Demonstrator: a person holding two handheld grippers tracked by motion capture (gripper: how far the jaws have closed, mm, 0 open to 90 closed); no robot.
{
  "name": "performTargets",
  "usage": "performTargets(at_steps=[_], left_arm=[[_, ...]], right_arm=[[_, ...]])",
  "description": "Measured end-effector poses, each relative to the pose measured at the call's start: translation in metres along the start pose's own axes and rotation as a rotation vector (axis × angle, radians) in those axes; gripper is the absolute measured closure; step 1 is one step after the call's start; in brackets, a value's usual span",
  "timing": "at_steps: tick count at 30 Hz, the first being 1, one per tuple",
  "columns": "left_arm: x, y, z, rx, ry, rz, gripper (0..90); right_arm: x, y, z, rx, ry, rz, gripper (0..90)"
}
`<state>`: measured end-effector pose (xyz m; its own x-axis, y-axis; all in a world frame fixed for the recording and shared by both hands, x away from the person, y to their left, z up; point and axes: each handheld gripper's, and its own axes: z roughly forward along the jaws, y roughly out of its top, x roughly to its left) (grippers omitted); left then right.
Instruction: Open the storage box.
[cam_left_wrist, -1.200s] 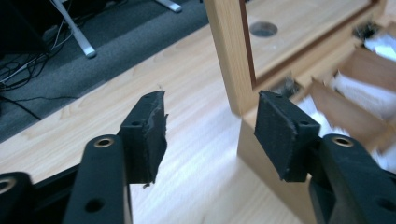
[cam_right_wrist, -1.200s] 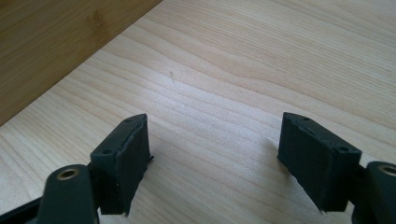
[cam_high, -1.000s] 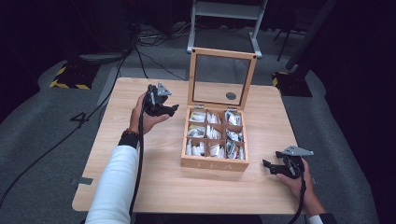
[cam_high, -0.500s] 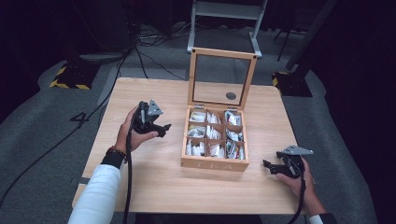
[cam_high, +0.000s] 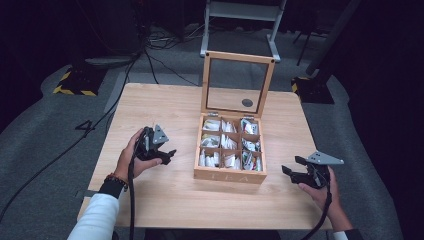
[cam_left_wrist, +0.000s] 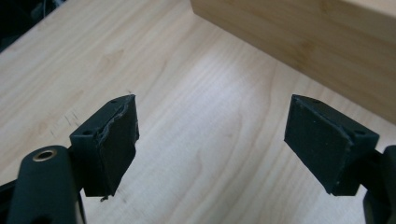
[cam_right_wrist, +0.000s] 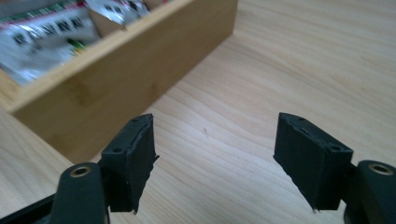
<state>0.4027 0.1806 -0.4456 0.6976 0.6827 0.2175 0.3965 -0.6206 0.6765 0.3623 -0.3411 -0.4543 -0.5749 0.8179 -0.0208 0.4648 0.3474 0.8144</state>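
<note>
Wooden tea box (cam_high: 229, 174): table (cam_high: 165, 105) centre, lid (cam_high: 238, 85) upright, sachets (cam_high: 225, 141) in compartments. Your left gripper (cam_high: 167, 156): left of box, jaws wide apart, empty. Your right gripper (cam_high: 290, 171): right of box, jaws wide apart, empty.

Black cables (cam_high: 150, 52) and metal stand (cam_high: 242, 10) beyond the table (cam_high: 165, 105)

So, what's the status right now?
Left tongs open, empty, beside tea box. Right tongs open, empty. Lid up, sachets inside. Nothing blocking.

Wood table (cam_high: 165, 105) — tea box (cam_high: 229, 175) on it
</note>
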Motion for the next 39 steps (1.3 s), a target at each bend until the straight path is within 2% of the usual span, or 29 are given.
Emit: performTargets(at_steps=[7,9,11,13,14,16,20,22,25,27,30,34,39], left_arm=[[-0.015,-0.024,-0.002,0.034,-0.025,0.008,18.0],[-0.016,-0.031,-0.003,0.050,-0.079,-0.010,17.9],[-0.021,-0.037,-0.004,0.052,-0.054,0.006,17.8],[-0.022,-0.042,-0.004,0.061,-0.080,-0.005,17.5],[-0.024,-0.045,-0.004,0.055,-0.068,-0.001,18.0],[-0.027,-0.049,-0.003,0.072,-0.071,0.013,17.1],[-0.035,-0.056,-0.002,0.078,-0.088,0.031,17.4],[-0.037,-0.059,-0.002,0.075,-0.111,0.017,17.1],[-0.039,-0.061,-0.003,0.063,-0.108,0.011,16.9],[-0.040,-0.064,-0.004,0.046,-0.118,-0.012,16.9],[-0.042,-0.066,-0.005,0.031,-0.108,0.005,16.8],[-0.038,-0.071,-0.003,0.003,-0.145,-0.041,16.9],[-0.031,-0.076,0.000,-0.016,-0.198,-0.080,16.8]], right_arm=[[0.020,0.022,-0.008,-0.045,0.046,-0.038,30.7],[0.030,0.028,-0.008,-0.046,0.063,-0.061,30.9],[0.040,0.035,-0.007,-0.052,0.081,-0.088,31.1],[0.047,0.040,-0.004,-0.058,0.095,-0.105,31.5],[0.052,0.044,-0.002,-0.058,0.101,-0.116,31.9],[0.059,0.051,0.005,-0.048,0.087,-0.135,32.8],[0.070,0.063,0.017,-0.046,0.099,-0.150,33.5],[0.075,0.069,0.023,-0.043,0.092,-0.153,33.7],[0.080,0.075,0.033,-0.032,0.082,-0.145,33.7],[0.082,0.078,0.039,-0.025,0.079,-0.140,33.6],[0.085,0.082,0.046,-0.012,0.066,-0.127,34.1],[0.090,0.083,0.056,0.012,0.055,-0.122,34.2],[0.096,0.078,0.061,0.057,0.023,-0.166,34.2]])
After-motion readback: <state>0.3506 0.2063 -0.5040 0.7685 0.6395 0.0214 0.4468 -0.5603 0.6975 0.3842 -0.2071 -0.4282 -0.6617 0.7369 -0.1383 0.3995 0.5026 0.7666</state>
